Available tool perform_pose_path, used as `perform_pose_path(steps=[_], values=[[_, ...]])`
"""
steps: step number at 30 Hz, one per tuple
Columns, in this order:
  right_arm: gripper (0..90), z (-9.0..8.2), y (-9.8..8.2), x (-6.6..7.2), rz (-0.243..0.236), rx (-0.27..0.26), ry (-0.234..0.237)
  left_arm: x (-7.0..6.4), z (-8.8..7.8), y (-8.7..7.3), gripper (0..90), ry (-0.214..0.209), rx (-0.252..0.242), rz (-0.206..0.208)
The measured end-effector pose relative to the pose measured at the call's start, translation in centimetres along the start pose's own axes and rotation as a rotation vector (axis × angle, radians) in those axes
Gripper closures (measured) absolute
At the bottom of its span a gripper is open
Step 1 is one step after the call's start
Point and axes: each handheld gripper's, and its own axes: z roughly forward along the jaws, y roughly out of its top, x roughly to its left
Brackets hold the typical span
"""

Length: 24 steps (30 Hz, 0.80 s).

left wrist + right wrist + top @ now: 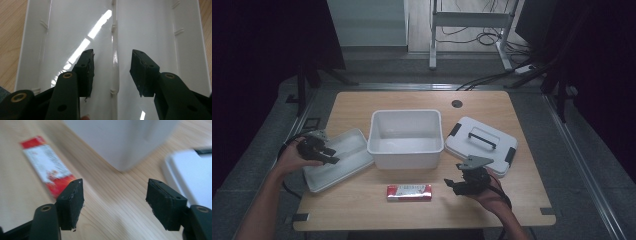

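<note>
Red packet nearest, both grippers released, bins behind.

The packet lies flat at the table's near edge. Just right of it, the right gripper hovers with jaws wide, nothing between them. At left, the left gripper sits over the shallow tray, jaws apart astride its centre rib, gripping nothing. Farther back stand the tub and the lid.
</note>
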Motion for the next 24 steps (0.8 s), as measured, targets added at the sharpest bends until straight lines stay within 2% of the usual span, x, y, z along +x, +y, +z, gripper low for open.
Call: perform_pose_path(steps=[1,2,3,6,9,10,11,17,21,23,24], values=[[31.5,0.1,0.5,0.2,-0.012,-0.002,0.023,-0.1,0.0,0.0,53.6,0.000,-0.001,0.000],[31.5,0.1,0.5,0.2,-0.012,-0.002,0.023,-0.1,0.0,0.0,52.9,0.000,-0.001,0.000],[32.8,0.4,1.3,0.8,-0.045,0.001,0.074,-0.1,0.0,0.1,52.2,0.001,0.001,0.003],[33.6,1.1,2.4,1.9,-0.109,0.020,0.147,-0.2,0.2,0.3,51.2,-0.002,0.012,0.009],[35.2,2.1,3.2,2.8,-0.153,0.048,0.205,-0.2,0.1,0.6,51.2,-0.002,0.011,0.009],[35.2,2.1,3.2,2.8,-0.153,0.048,0.205,-0.2,0.1,0.6,51.2,-0.002,0.011,0.009],[35.9,3.0,3.7,3.2,-0.184,0.075,0.241,-0.2,0.1,0.8,51.2,-0.002,0.010,0.011],[37.6,5.0,4.4,4.0,-0.237,0.138,0.317,-0.2,0.1,1.1,51.2,-0.002,0.016,0.017],[38.7,6.2,4.8,4.5,-0.267,0.180,0.353,-0.2,0.3,1.2,51.2,-0.004,0.019,0.021],[39.1,6.4,4.9,4.6,-0.277,0.192,0.357,-0.2,0.4,1.3,51.2,-0.004,0.019,0.022],[40.1,7.1,5.0,4.8,-0.298,0.217,0.371,-0.3,0.6,1.3,51.2,-0.006,0.020,0.021]])
